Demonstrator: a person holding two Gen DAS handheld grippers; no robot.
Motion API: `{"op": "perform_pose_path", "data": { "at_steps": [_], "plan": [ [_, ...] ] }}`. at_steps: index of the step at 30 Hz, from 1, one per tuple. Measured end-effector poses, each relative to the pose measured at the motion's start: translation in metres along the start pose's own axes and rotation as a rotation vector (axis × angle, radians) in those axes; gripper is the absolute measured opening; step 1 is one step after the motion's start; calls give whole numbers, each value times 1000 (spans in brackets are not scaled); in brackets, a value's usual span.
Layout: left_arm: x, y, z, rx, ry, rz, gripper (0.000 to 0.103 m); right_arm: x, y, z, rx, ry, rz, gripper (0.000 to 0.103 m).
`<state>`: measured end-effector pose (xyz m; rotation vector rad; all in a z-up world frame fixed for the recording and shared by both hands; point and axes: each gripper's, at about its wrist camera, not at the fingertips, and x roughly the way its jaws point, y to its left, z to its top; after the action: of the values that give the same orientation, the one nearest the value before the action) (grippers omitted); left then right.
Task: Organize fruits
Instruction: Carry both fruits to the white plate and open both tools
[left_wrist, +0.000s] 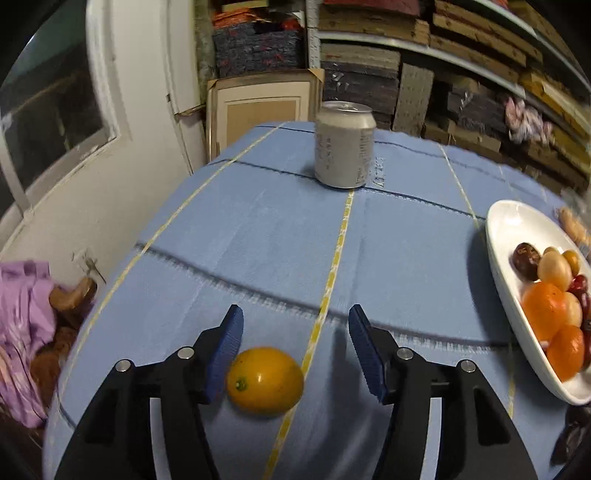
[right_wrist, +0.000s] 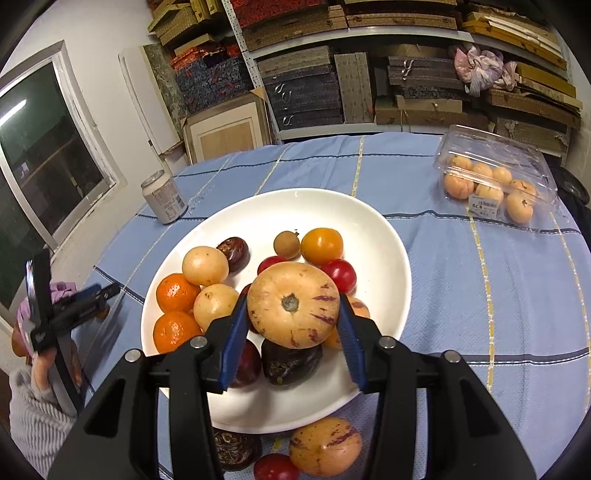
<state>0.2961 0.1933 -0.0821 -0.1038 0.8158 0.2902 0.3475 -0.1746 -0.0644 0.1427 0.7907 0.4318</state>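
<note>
My left gripper (left_wrist: 295, 350) has its jaws spread wide, and nothing is pinched in them. The yellow-orange citrus fruit (left_wrist: 264, 381) lies on the blue tablecloth (left_wrist: 258, 240), down low between my two left fingers. It sits close up against the left finger pad (left_wrist: 225, 354); I cannot tell if they touch. There is a clear gap between the fruit and the other pad. So the fruit is off to one side of the jaws, not in the middle. I think that is what matters most for my next move: I need to slide toward the fruit's side so it sits in the middle before I squeeze.

The fruit is a little egg-shaped. Its long way runs across, from one finger toward the other. Its little green stem spot points toward me and a bit to the left.

The white plate (left_wrist: 506, 236) is far off to the right of the fruit. The silver can (left_wrist: 344, 144) stands far behind it.

My right gripper (right_wrist: 293, 306) is pinching a pale round melon with purple streaks (right_wrist: 293, 304). I hold it up over the white plate (right_wrist: 369, 229), above the other fruits piled there. Its stem end faces my camera.

My left gripper is much nearer to the citrus fruit, so I think that one is its job.
</note>
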Motion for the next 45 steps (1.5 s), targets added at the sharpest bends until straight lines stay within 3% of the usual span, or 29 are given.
{"op": "perform_pose_path", "data": {
  "at_steps": [7,10,16,19,22,26,29,34,36,38,45],
  "plan": [
    [-8,17,-22,-25,53,-44,60,-7,-3,3,16,-11,22,46],
    [-8,14,-24,-7,58,-23,38,-8,-1,3,17,-10,24,46],
    [-27,-1,-26,10,2,-77,38,-9,0,3,19,-11,27,46],
    [-43,-37,-9,63,-24,-152,38,-6,-1,2,18,-6,17,46],
    [-58,-102,20,172,-90,-217,38,3,0,-1,4,11,-6,46],
    [-53,-171,47,241,-118,-279,38,13,0,-3,-7,26,-19,46],
    [-36,-209,58,251,-96,-315,38,16,0,-2,-15,19,-25,46],
    [-8,-237,61,253,-49,-315,39,18,2,-1,-45,11,-31,47],
    [-7,-242,58,268,-59,-298,43,15,2,0,-42,3,-25,47],
    [-13,-241,55,272,-76,-289,58,11,2,1,-45,-8,-29,48],
    [-48,-211,40,233,-116,-256,68,-7,6,0,-47,-22,-47,49]
  ]
}}
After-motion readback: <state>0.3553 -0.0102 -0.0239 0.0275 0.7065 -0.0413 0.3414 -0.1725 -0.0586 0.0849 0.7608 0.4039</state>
